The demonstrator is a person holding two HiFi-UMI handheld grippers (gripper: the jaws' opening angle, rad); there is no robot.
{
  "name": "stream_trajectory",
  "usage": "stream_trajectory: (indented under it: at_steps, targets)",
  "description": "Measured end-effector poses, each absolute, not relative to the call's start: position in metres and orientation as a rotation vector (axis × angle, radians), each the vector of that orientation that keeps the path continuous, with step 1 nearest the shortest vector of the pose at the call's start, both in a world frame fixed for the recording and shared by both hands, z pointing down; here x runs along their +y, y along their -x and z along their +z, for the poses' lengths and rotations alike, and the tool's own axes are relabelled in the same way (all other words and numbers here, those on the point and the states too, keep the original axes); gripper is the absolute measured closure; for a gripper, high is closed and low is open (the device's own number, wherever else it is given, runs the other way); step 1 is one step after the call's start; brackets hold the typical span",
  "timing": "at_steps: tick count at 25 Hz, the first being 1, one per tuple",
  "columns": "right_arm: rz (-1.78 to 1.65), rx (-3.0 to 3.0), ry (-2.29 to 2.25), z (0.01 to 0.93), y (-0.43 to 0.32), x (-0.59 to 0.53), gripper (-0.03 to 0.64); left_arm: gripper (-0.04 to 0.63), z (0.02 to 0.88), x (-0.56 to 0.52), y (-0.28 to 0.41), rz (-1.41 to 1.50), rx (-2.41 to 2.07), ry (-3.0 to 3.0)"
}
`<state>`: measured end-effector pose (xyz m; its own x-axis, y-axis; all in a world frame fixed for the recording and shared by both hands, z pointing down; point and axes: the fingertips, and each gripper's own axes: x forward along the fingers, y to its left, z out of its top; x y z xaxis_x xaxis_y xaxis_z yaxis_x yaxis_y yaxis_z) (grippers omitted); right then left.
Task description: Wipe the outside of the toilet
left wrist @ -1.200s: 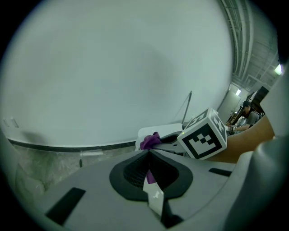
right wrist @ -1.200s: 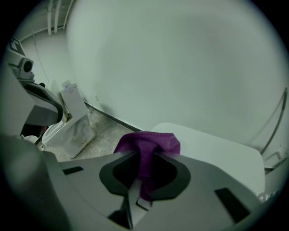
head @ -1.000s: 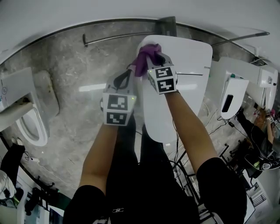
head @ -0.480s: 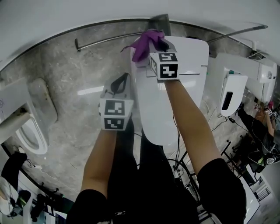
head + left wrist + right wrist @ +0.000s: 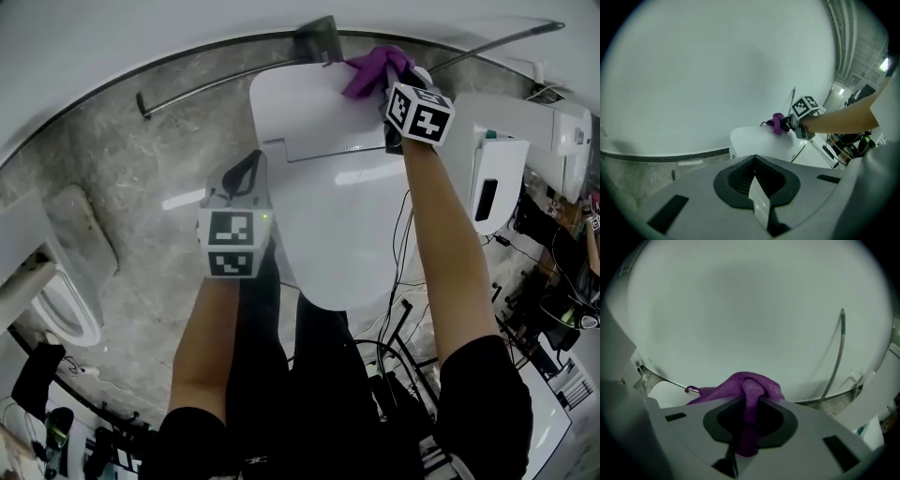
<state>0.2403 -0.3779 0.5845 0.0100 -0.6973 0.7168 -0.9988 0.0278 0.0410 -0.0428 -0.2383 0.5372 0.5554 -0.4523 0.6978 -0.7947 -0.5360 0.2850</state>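
Now the purple cloth point(image 5: 370, 70), pinched in the fingers of the right gripper point(image 5: 387, 94), has swept from the rear left corner of the toilet point(image 5: 337, 225) to its rear right. The left gripper point(image 5: 247, 173) hangs beside the bowl, its fingers pressed together on nothing. The back top looks covered; the sides likely remain.

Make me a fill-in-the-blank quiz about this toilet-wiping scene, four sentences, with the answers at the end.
1. The right tongs are shut on a ____ cloth.
2. The left tongs are shut and hold ____.
3. The left tongs hang over the grey ____, beside the toilet.
4. The toilet's lid is ____.
Missing words: purple; nothing; floor; closed.
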Motion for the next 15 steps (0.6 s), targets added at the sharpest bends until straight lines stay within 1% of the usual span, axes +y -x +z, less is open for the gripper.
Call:
stream_trajectory:
  at_steps: [7, 11, 15]
  targets:
    - [0.62, -1.662, -1.764, 0.586, -0.306, -0.366, 0.551, 0.589, 0.54, -0.239, 0.028, 0.787, -0.982, -2.208]
    - [0.657, -1.58, -1.857, 0.588, -0.348, -0.349, 0.551, 0.589, 0.541, -0.234, 0.018, 0.804, -0.96, -2.224]
    - [0.675, -1.499, -1.92, 0.588, -0.37, -0.322, 0.551, 0.589, 0.546, -0.225, 0.008, 0.817, -0.929, -2.227]
